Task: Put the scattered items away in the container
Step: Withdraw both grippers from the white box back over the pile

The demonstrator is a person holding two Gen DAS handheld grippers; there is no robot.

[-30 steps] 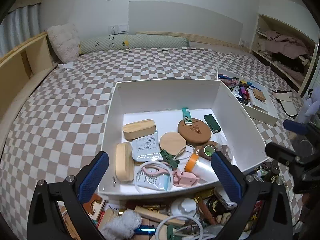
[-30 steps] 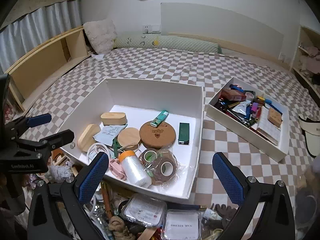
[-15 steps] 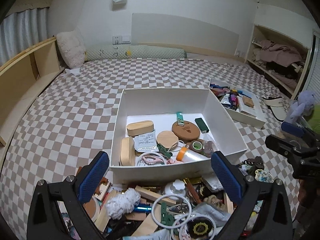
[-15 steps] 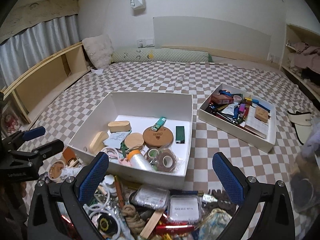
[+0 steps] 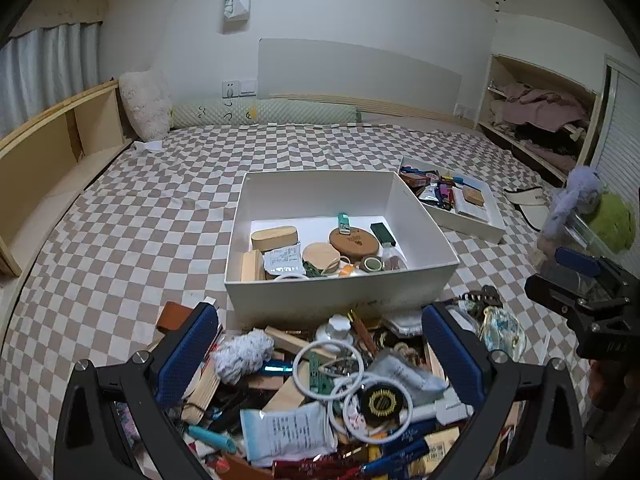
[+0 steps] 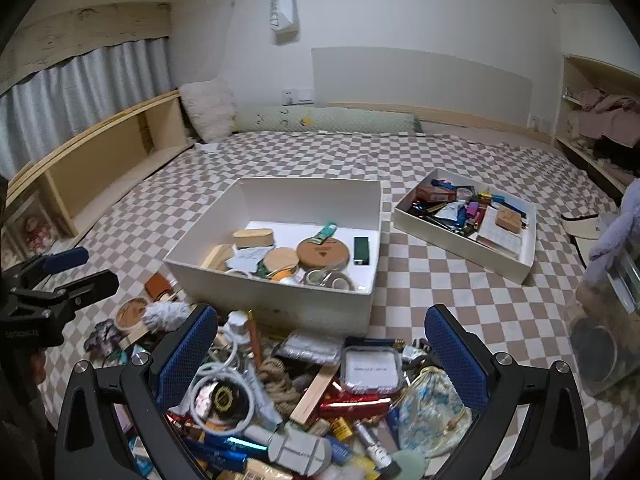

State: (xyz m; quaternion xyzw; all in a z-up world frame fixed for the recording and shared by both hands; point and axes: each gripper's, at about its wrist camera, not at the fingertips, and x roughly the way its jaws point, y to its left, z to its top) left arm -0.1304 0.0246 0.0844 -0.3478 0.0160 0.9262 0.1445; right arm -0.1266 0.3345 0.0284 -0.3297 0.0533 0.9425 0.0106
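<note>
A white box (image 5: 340, 286) (image 6: 276, 292) sits on the checkered bed, holding wooden pieces, a round cork coaster (image 5: 354, 240), tape rolls and a green lighter. In front of it lies a heap of scattered items (image 5: 332, 392) (image 6: 304, 400): white rings, a fluffy ball, pens, packets, a clear case (image 6: 370, 368). My left gripper (image 5: 320, 356) hovers open above the heap, nothing between its fingers. My right gripper (image 6: 320, 356) is open too, above the heap's right side, empty. Each gripper shows at the edge of the other's view.
A second, shallow white tray (image 6: 464, 220) (image 5: 452, 204) full of small things lies to the right of the box. A wooden shelf (image 5: 44, 152) runs along the left. A clear jar with a plush toy (image 6: 608, 304) stands at the far right. Pillows lie by the back wall.
Both grippers have drawn back and up from the box, so the heap in front of it now fills the lower view. Both stay open and empty.
</note>
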